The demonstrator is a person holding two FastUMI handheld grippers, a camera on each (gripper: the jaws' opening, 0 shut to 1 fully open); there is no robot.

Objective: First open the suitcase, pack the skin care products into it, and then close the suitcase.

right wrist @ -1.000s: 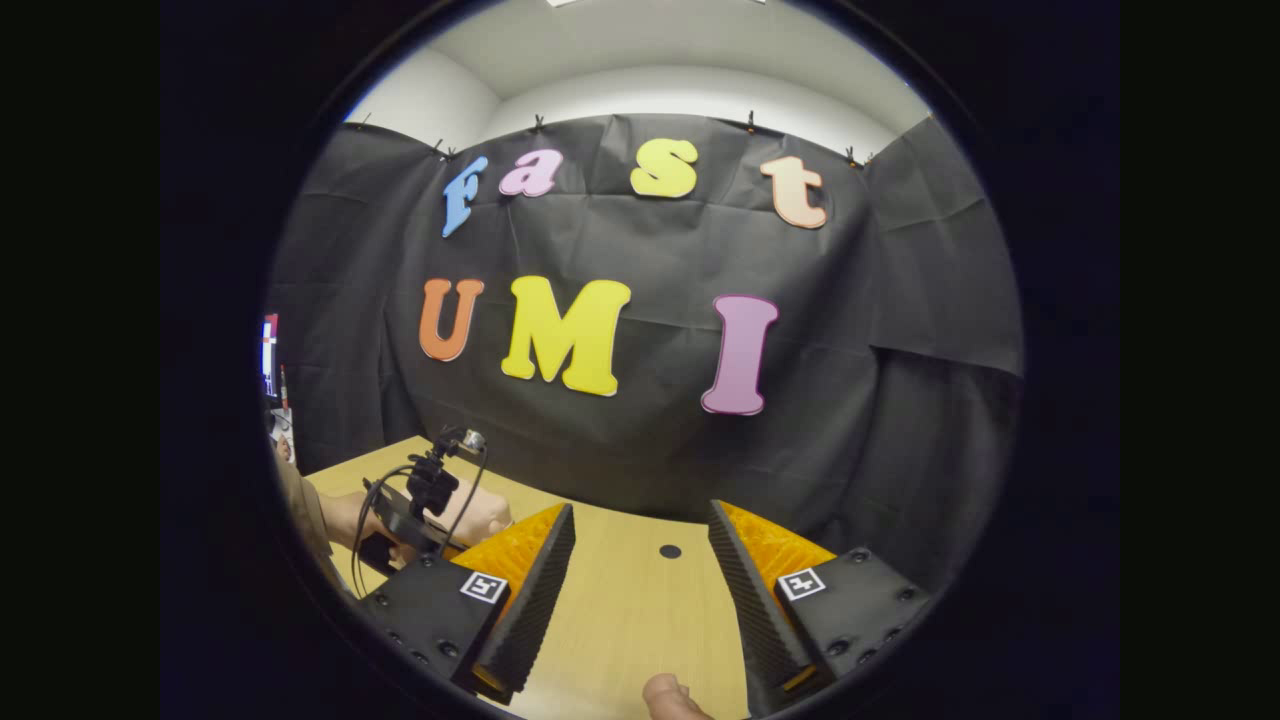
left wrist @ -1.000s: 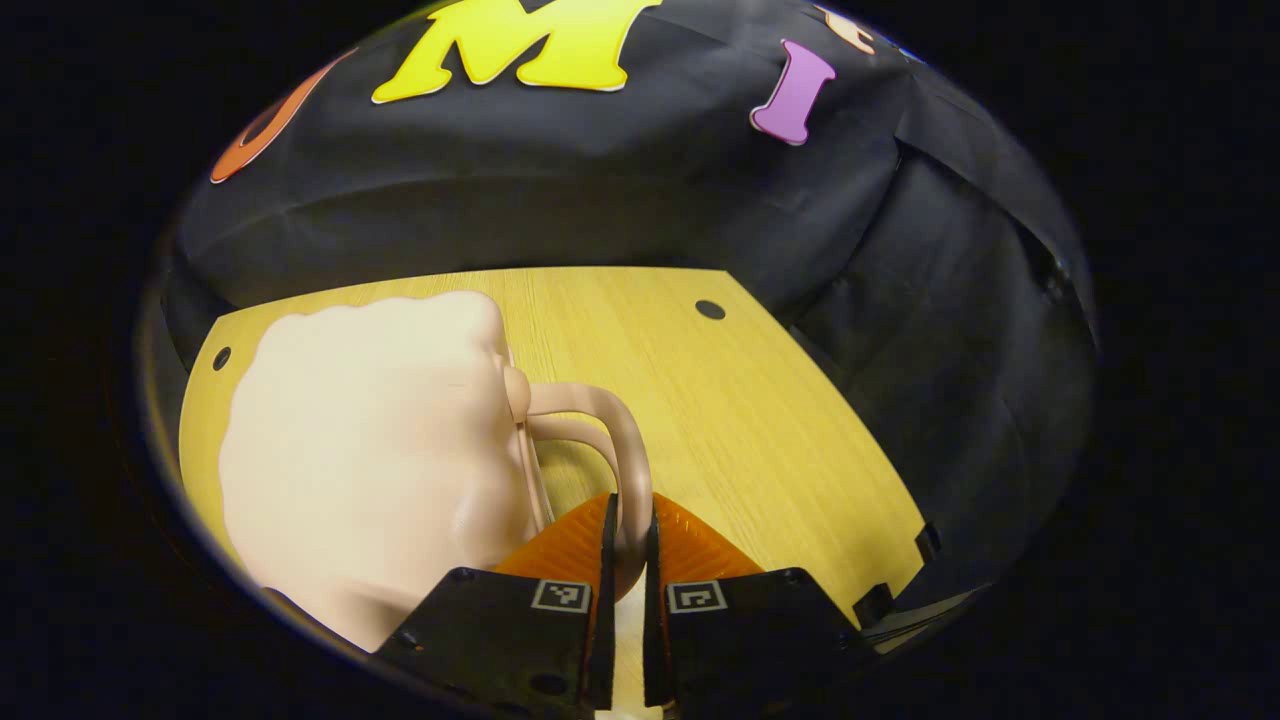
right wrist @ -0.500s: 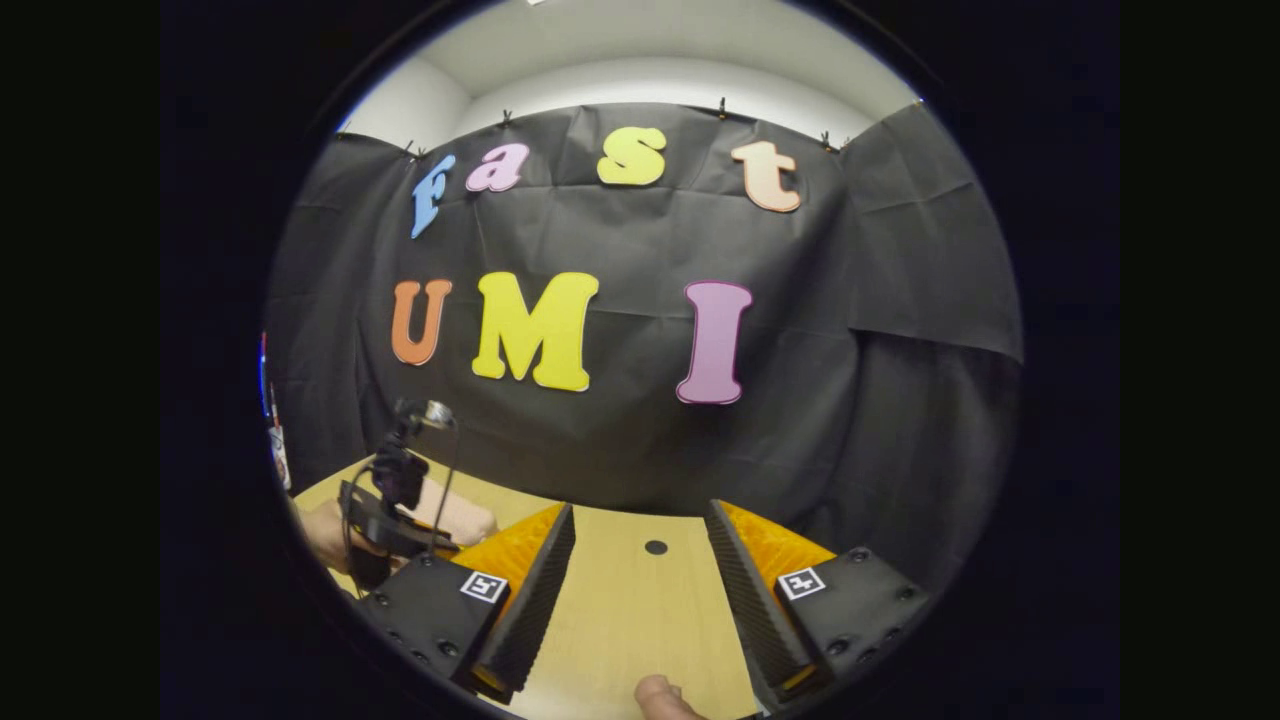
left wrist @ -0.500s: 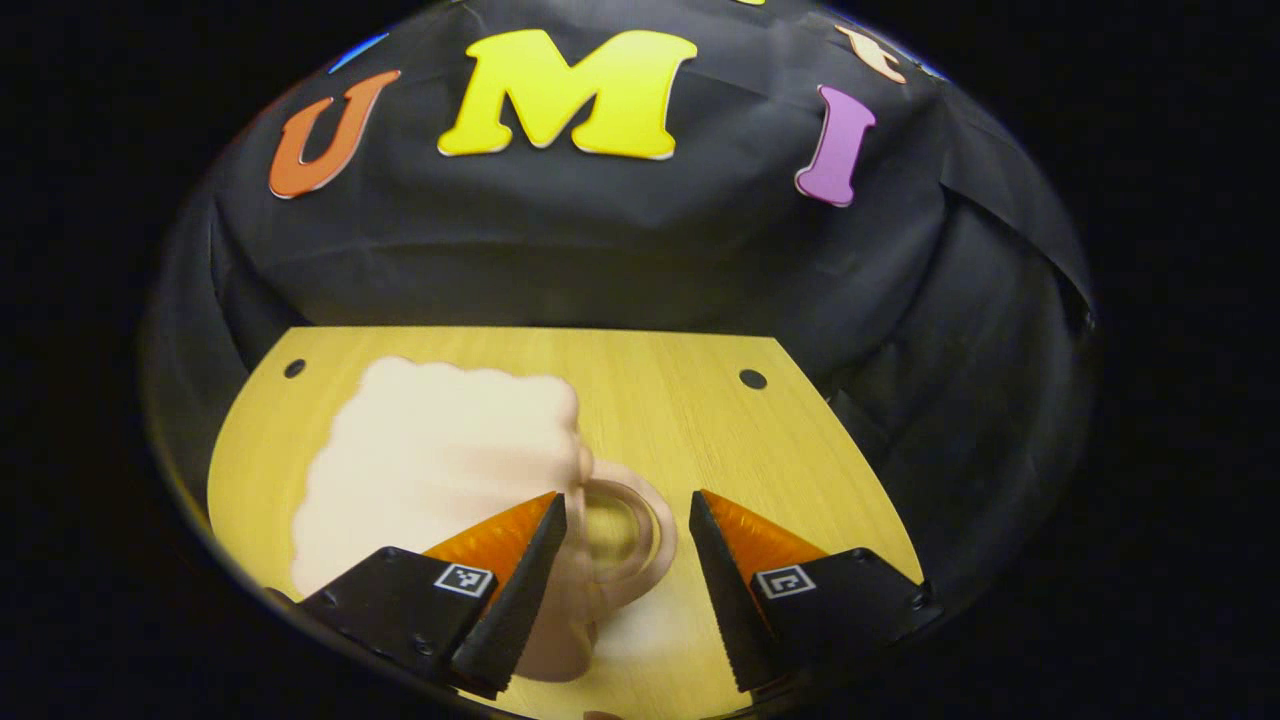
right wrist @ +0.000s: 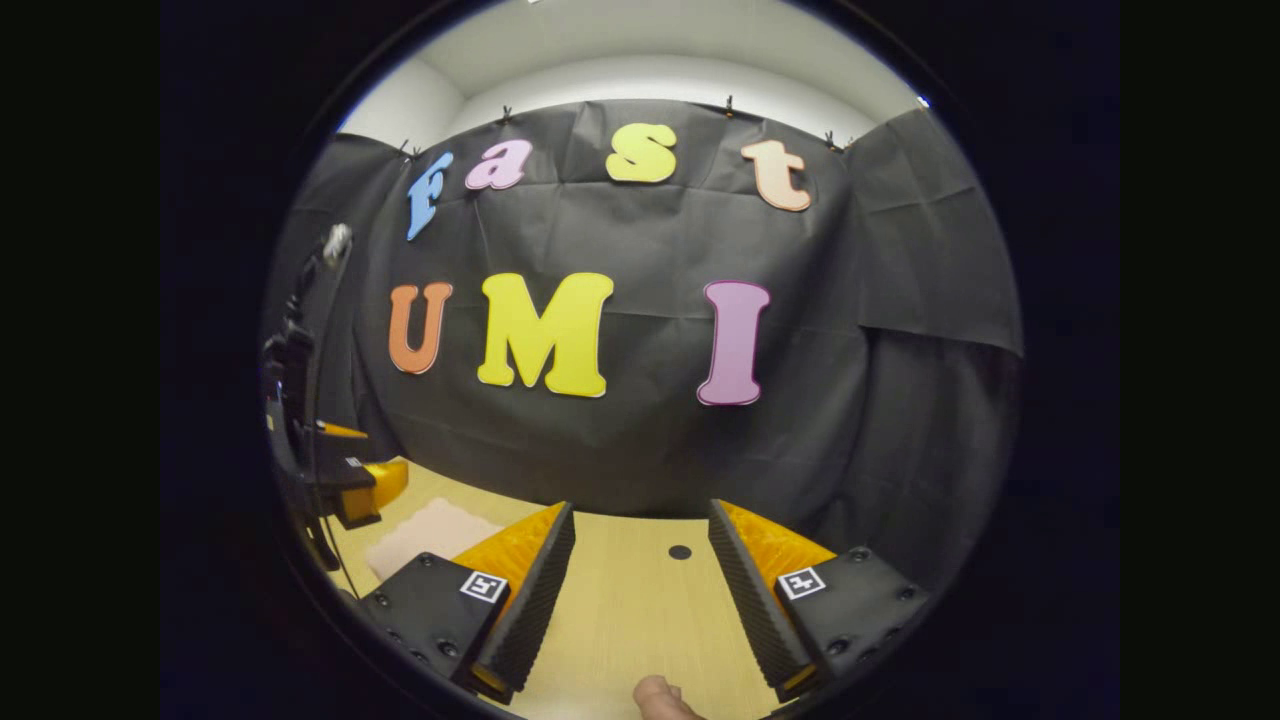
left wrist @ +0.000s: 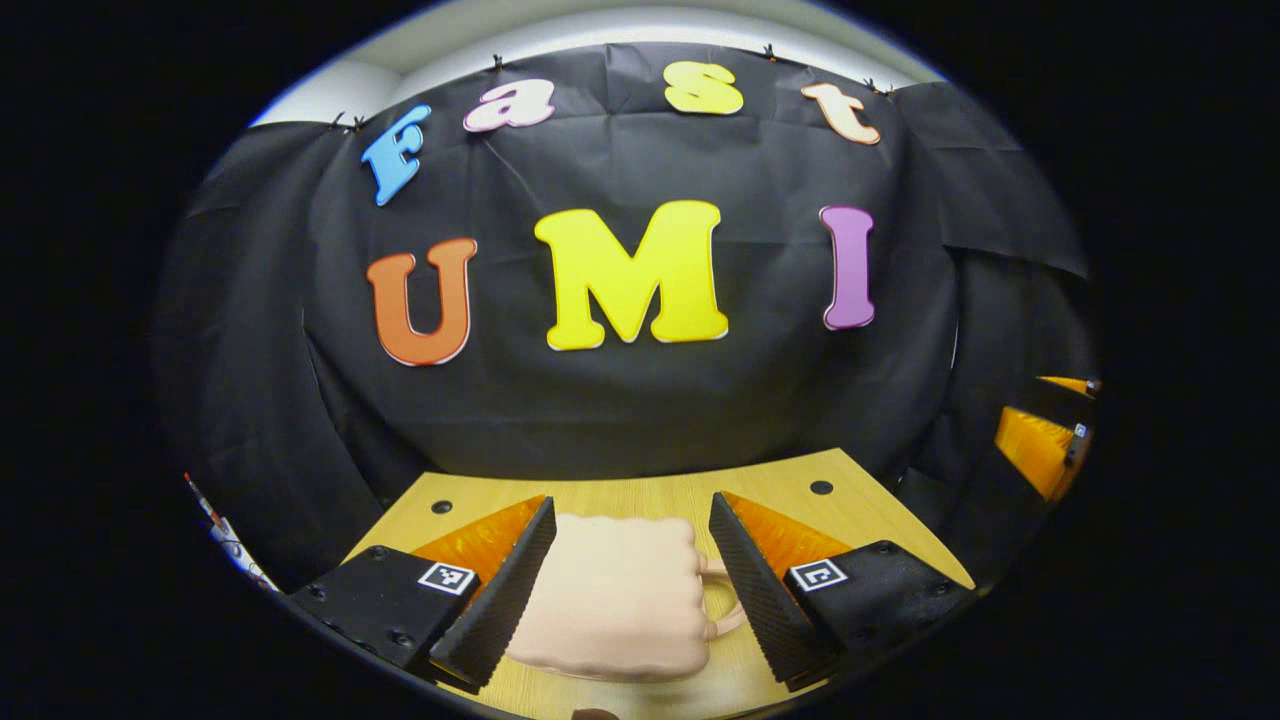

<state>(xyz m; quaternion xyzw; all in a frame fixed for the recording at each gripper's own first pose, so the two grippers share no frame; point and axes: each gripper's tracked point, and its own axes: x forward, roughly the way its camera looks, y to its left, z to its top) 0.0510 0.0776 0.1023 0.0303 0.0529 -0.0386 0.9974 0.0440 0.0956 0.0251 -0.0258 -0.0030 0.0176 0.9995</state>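
Observation:
A small pale pink suitcase (left wrist: 610,595) lies flat and closed on the wooden table (left wrist: 800,505), its loop handle (left wrist: 728,602) pointing right. My left gripper (left wrist: 630,500) hovers open above and behind it, the case showing between the fingers without touching them. In the right gripper view the suitcase (right wrist: 430,535) sits at the lower left, with the left gripper (right wrist: 345,480) raised over it. My right gripper (right wrist: 641,507) is open over bare table, holding nothing. It also appears in the left gripper view as the right gripper (left wrist: 1040,440) at the far right edge.
The black cloth wall closes the table's far side and right side. Round holes (right wrist: 680,552) mark the tabletop near the back edge. A thumb (right wrist: 660,695) shows at the bottom of the right gripper view. Cables hang from the left gripper.
My left gripper let go of the suitcase handle, opened wide, and rose back from the case. The suitcase now lies still on the table. The right gripper barely moved.

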